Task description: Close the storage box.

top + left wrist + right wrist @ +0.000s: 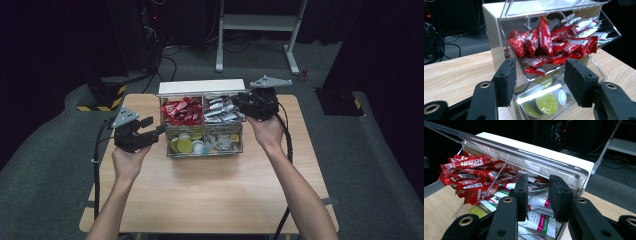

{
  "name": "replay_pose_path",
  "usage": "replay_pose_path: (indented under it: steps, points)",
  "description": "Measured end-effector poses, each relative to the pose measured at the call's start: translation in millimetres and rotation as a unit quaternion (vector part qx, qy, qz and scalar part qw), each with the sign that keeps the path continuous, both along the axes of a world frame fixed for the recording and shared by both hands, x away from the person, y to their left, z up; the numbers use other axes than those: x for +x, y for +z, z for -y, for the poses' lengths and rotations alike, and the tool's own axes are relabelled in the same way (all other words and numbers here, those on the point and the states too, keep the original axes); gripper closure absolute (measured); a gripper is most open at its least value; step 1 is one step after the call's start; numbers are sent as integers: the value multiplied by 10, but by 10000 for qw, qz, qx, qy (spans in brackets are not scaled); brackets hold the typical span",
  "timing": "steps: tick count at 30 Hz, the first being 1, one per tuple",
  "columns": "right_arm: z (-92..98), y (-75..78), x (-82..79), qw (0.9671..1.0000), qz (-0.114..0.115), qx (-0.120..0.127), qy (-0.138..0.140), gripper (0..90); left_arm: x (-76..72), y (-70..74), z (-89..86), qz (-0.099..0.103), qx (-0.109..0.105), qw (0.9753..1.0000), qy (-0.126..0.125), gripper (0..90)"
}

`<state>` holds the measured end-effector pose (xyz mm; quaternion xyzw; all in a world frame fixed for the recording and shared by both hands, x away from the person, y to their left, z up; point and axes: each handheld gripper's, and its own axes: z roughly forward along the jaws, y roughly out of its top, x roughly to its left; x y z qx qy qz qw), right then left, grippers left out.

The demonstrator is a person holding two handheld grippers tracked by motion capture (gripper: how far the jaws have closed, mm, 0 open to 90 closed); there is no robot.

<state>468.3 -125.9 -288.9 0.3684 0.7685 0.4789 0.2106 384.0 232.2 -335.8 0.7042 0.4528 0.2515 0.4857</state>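
Note:
A clear organizer box stands at the table's back centre. Red sachets fill its upper left bin and white sachets the upper right. Green and silver capsules lie in the lower left bin. My left gripper is at the box's left side, open. In the left gripper view its jaws frame the box's corner, with red sachets and capsules beyond. My right gripper hovers at the box's upper right, open by a narrow gap above the white sachets, under the raised clear lid.
The box's lower right bin holds small mixed packets. Bare wooden tabletop stretches in front of the box. On the floor behind are a white frame stand, cables and a black-yellow striped base.

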Motion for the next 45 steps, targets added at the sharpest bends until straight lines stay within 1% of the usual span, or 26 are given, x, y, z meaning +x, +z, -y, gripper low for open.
replay_pose_path:
  steps: [6, 8, 12, 13, 18, 23, 25, 26, 28, 30, 35, 38, 40, 45]
  points:
    - [-6, 8, 6, 10000, 7, -11, -17, 689, 47, 68, 44, 45, 29, 10000, -18, 442]
    - [-6, 8, 6, 10000, 9, -11, -17, 690, 79, 108, 87, 53, 34, 10000, -47, 447]
    - [-6, 9, 5, 10000, -3, -4, -21, 691, 125, 139, 134, 41, 63, 9999, -100, 471]
    - [-7, 9, 5, 10000, -3, -7, -20, 691, 154, 152, 169, 23, 91, 9999, -111, 478]
    - [-8, 8, 3, 10000, 0, -15, -26, 691, 221, 173, 235, -5, 177, 9997, -137, 500]
    - [-7, 6, 4, 10000, 17, -14, -23, 691, 284, 178, 261, -50, 143, 9998, -99, 514]
    - [-5, 0, 4, 10000, 14, 6, -22, 690, 331, 179, 276, -88, 94, 9999, -84, 521]
    - [-5, 0, 4, 10000, 14, 6, -22, 690, 331, 179, 276, -88, 94, 9999, -84, 525]
    - [-1, -5, 10, 10000, -22, 12, -32, 690, 385, 171, 291, -115, 127, 9998, -63, 534]
    - [1, -8, 16, 10000, -13, 5, -32, 690, 398, 166, 297, -130, 112, 9998, -48, 542]
    - [-1, -9, 15, 10000, -6, -5, -42, 690, 422, 168, 352, -45, 364, 9993, -10, 557]
    - [-1, -8, 16, 10000, -4, -3, -39, 691, 433, 170, 361, -31, 367, 9993, 21, 572]
    - [-1, -8, 15, 10000, -3, -7, -43, 690, 444, 171, 362, -31, 406, 9992, 32, 579]
    - [-3, -9, 14, 10000, -6, -11, -47, 690, 471, 159, 379, -99, 484, 9988, -20, 618]
